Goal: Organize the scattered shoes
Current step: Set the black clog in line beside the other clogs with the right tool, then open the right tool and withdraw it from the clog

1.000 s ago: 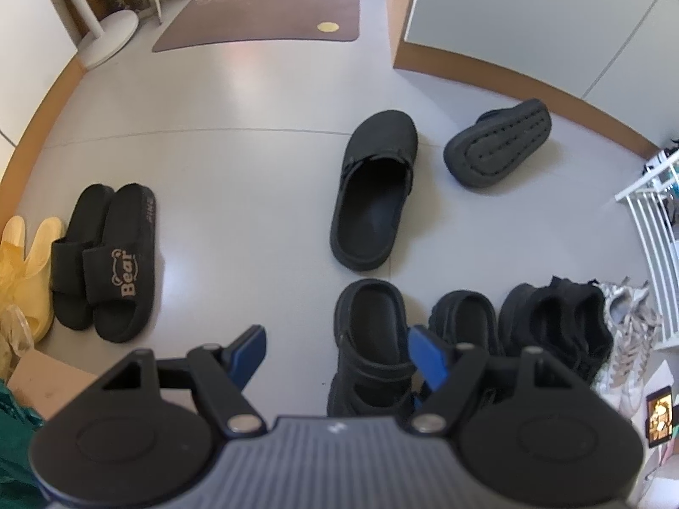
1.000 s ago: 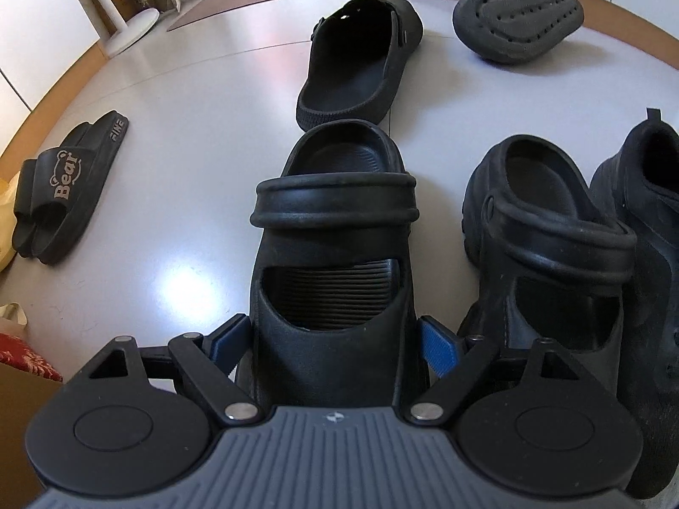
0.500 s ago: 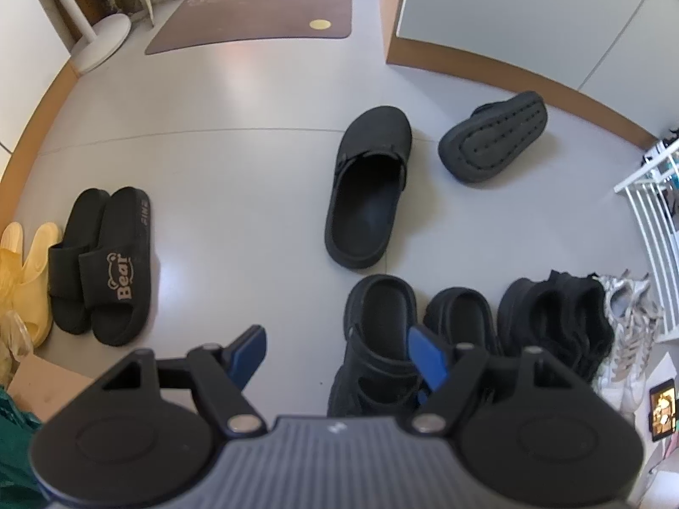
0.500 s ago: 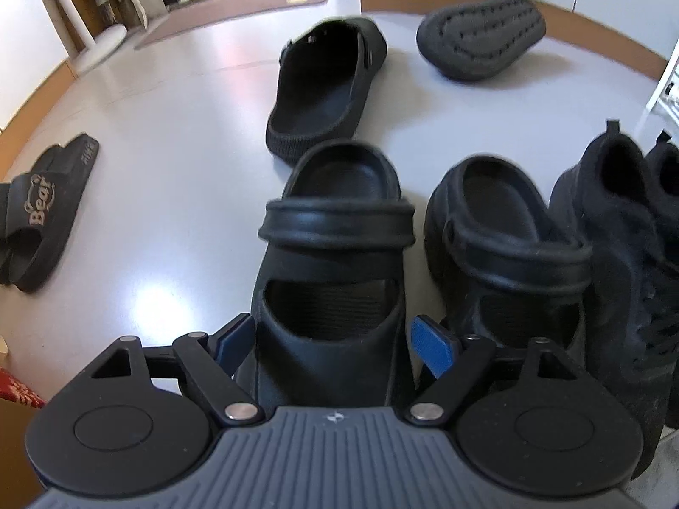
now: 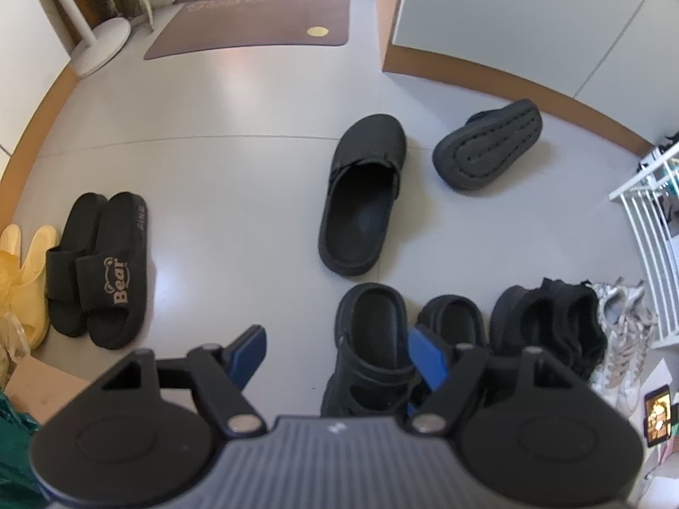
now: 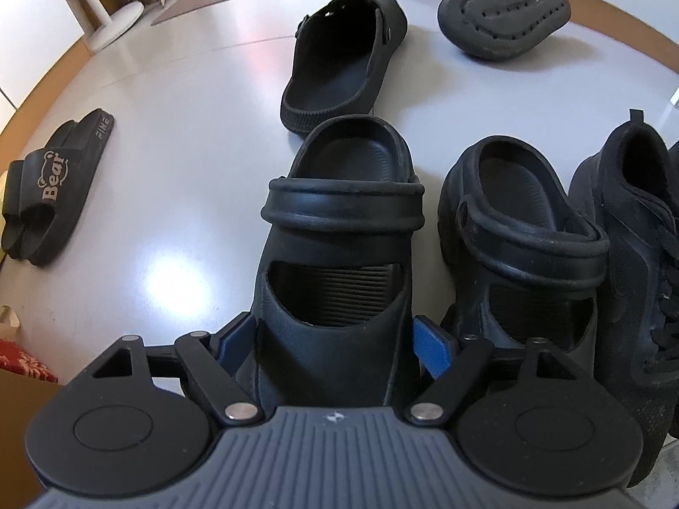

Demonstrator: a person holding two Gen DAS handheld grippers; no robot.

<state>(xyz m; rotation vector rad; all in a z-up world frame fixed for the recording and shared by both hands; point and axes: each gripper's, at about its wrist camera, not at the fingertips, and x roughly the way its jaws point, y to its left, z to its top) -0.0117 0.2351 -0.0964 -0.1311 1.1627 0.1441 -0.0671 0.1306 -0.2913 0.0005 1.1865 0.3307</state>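
Shoes line up: a strapped black foam clog [image 6: 339, 229] stands low in the middle of the right wrist view. It now sits closer than a second ago to its matching black clog [image 6: 517, 212], just right of it, which borders a black knit sneaker [image 6: 628, 233] at the right edge.

The right gripper [image 6: 335, 335] straddles the clog's toe. Its blue pads [image 6: 433, 345] have drawn in slightly and flank the foam closely, though whether they actually pinch it cannot be told.

The left gripper [image 5: 339, 352] hangs wide apart and empty above the same row, unchanged.

With this pair seemingly settled, two strays remain at the upper centre of the left wrist view: a backless black slip-on [image 5: 360, 199] and an overturned black slipper, sole up [image 5: 488, 144]. Black "Bear" slides [image 5: 102, 267] already lie paired at the left.
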